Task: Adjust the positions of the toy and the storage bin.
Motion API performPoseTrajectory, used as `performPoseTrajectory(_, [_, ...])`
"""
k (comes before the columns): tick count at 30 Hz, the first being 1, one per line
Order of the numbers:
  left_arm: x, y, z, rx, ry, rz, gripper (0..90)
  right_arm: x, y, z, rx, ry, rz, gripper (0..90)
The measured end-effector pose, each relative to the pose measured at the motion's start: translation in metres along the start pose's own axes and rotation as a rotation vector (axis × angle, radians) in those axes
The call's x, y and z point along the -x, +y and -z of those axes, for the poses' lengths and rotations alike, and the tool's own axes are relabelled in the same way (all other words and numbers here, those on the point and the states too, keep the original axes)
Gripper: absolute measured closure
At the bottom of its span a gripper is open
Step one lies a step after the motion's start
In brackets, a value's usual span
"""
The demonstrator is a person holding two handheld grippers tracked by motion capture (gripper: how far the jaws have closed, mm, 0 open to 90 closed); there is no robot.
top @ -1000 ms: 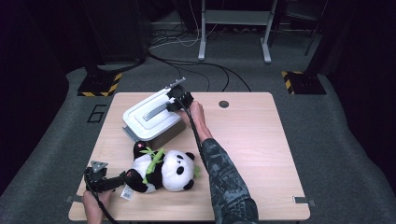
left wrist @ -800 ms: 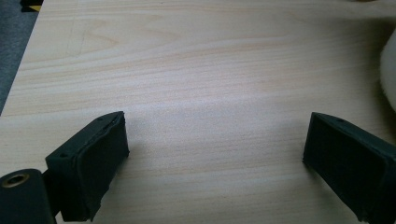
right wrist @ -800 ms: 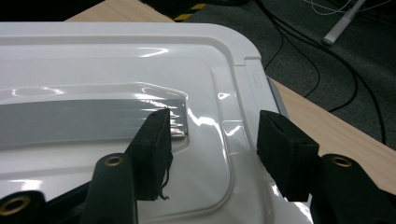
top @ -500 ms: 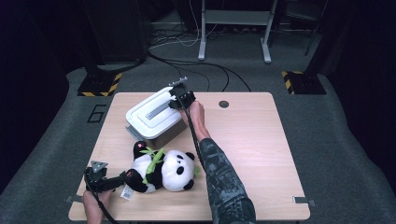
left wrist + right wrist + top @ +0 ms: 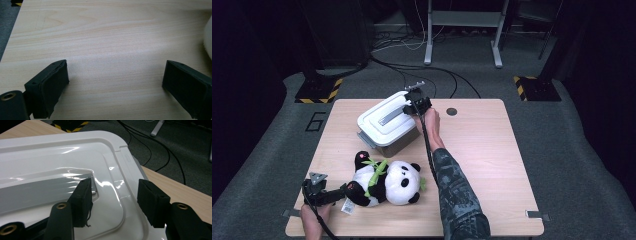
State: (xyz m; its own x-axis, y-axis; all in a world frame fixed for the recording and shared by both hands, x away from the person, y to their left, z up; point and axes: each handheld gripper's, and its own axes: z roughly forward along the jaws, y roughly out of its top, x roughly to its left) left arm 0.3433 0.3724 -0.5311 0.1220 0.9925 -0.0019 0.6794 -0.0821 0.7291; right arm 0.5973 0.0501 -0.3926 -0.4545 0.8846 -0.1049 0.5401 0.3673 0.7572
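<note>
In the high view the light falls from above onto the counter (image 5: 492,165), which shows pale and evenly lit in the middle of the frame, while the floor and the edges of the frame sink into near black. Shadows under things are short and soft. The picture is slightly soft and grainy throughout.

In the right gripper view the white box lid (image 5: 75,157) throws bright streaks of glare at centre and left, and the near fingers (image 5: 83,200) at the bottom are a little blurred.

In the left gripper view the wood grain is sharp in the middle, with a faint bluish sheen; the dark fingers (image 5: 50,87) lose detail.
</note>
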Motion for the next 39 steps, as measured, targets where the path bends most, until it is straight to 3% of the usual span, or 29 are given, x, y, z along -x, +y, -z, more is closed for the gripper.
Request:
performPoseTrajectory(1, [0.0,0.0,0.0,0.0,0.0,0.0,6.1,0.0,0.0,0.001,-0.005,0.002,-0.021,44.8])
performPoseTrajectory(15, [0.001,0.0,0.0,0.005,0.002,0.006,6.2,0.038,-0.023,0.023,-0.022,-0.003,-0.099,44.8])
performPoseTrajectory(22, [0.0,0.0,0.001,-0.002,-0.001,0.006,6.2,0.046,-0.033,0.034,-0.026,-0.006,-0.104,44.9])
performPoseTrajectory(25, [0.0,0.0,0.001,-0.002,-0.001,0.006,6.2,0.051,-0.036,0.037,-0.018,0.004,-0.073,39.6])
performPoseTrajectory(26, [0.0,0.0,0.001,-0.002,-0.001,0.006,6.2,0.054,-0.039,0.038,0.007,0.002,-0.062,39.1])
performPoseTrajectory(29, [0.0,0.0,0.001,-0.003,-0.001,0.005,6.2,0.066,-0.044,0.042,0.056,-0.008,-0.093,38.8])
performPoseTrajectory(33, [0.0,0.0,0.001,-0.002,-0.001,0.005,6.2,0.082,-0.05,0.042,0.031,0.002,-0.126,39.4])
performPoseTrajectory(36, [0.0,0.0,0.001,-0.002,-0.001,0.005,6.2,0.091,-0.054,0.039,0.02,0.052,-0.153,42.3])
performPoseTrajectory(38, [0.0,0.0,0.001,-0.002,-0.001,0.005,6.2,0.099,-0.058,0.038,0.031,0.116,-0.18,48.0])
performPoseTrajectory(39, [0.0,0.0,0.001,-0.002,-0.001,0.005,6.2,0.101,-0.059,0.038,0.036,0.117,-0.189,52.3])
